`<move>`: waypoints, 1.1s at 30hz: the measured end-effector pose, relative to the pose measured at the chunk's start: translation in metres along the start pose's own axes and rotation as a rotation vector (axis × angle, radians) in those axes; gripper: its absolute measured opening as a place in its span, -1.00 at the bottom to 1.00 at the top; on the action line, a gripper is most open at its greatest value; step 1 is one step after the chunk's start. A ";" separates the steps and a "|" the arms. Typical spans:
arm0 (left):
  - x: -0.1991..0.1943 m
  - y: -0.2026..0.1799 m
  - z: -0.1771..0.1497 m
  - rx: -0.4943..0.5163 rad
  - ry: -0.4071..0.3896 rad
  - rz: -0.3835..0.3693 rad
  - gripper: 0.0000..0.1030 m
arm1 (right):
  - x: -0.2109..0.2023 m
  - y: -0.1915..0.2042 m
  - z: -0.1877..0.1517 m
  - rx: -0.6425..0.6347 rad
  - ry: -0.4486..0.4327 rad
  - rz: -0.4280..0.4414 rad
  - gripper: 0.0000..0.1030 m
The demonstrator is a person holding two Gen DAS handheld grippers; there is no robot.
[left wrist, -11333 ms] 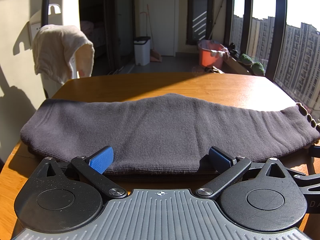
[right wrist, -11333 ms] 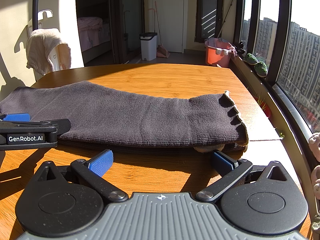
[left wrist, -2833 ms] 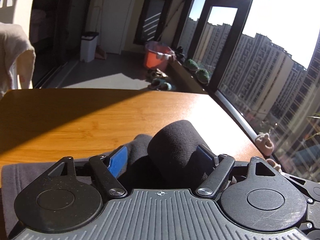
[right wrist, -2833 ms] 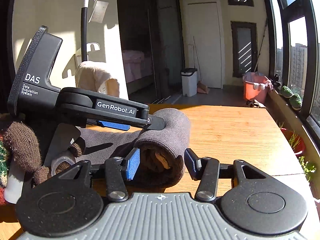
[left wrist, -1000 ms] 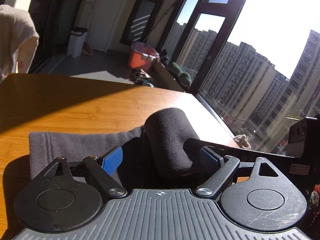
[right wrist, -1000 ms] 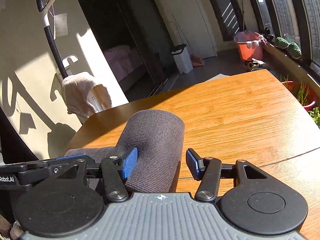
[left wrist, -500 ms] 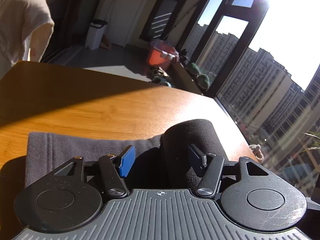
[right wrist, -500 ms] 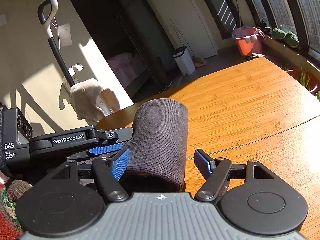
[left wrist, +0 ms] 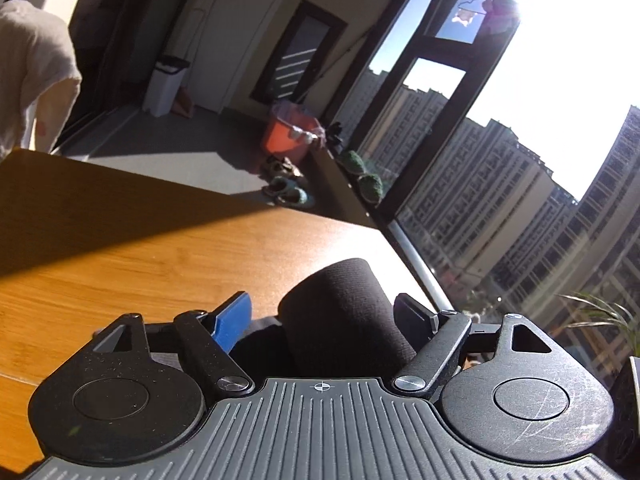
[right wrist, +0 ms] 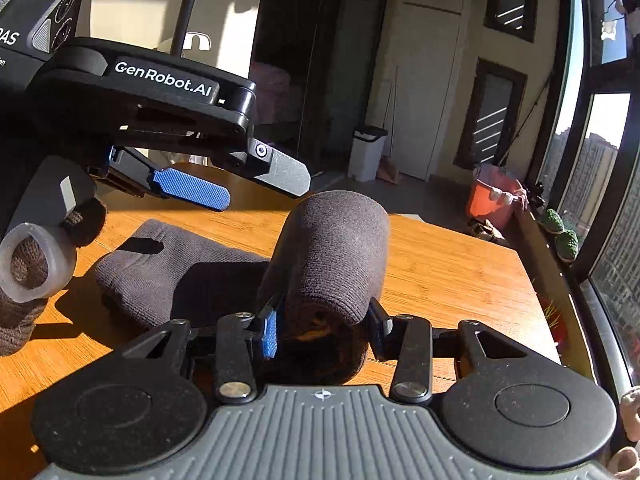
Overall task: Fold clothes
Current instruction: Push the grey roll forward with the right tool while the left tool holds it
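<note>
Grey knitted cloth [right wrist: 332,256] lies half rolled on the table [right wrist: 440,264], its rolled end clamped in the right gripper [right wrist: 320,330] while the left gripper [right wrist: 240,186] hangs open above, seemingly clear, so rolling onward needs a fresh hold.

1. A warm brown wooden table [left wrist: 168,236] lies half in sunlight, half in shadow.
2. Tall dark-framed windows [left wrist: 452,92] show beige high-rise blocks outside.
3. A white lidded bin [right wrist: 368,152] stands by a pale door.
4. An orange plastic tub [left wrist: 288,132] sits on the grey floor.
</note>
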State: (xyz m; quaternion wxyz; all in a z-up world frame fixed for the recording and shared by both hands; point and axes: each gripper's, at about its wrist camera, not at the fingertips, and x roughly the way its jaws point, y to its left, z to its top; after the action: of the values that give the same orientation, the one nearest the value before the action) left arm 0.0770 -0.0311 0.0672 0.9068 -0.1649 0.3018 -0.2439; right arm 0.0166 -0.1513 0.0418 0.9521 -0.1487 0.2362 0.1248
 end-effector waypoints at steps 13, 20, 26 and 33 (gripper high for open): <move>0.012 0.006 -0.016 0.102 0.041 0.168 0.61 | 0.003 -0.039 0.003 0.356 -0.084 0.224 0.49; 0.009 0.009 -0.014 0.090 0.044 0.171 0.66 | 0.039 -0.057 -0.026 0.632 0.008 0.327 0.35; -0.009 0.020 0.000 0.014 -0.032 0.151 0.67 | 0.021 -0.044 -0.010 0.386 -0.024 0.155 0.00; -0.015 0.010 0.009 0.021 -0.042 0.115 0.84 | 0.019 0.055 0.005 -0.237 -0.056 -0.099 0.17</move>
State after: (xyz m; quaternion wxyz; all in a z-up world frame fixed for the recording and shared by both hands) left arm 0.0759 -0.0139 0.0768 0.9272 -0.1429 0.2889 -0.1909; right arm 0.0181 -0.0958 0.0249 0.9391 -0.2682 0.1853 0.1087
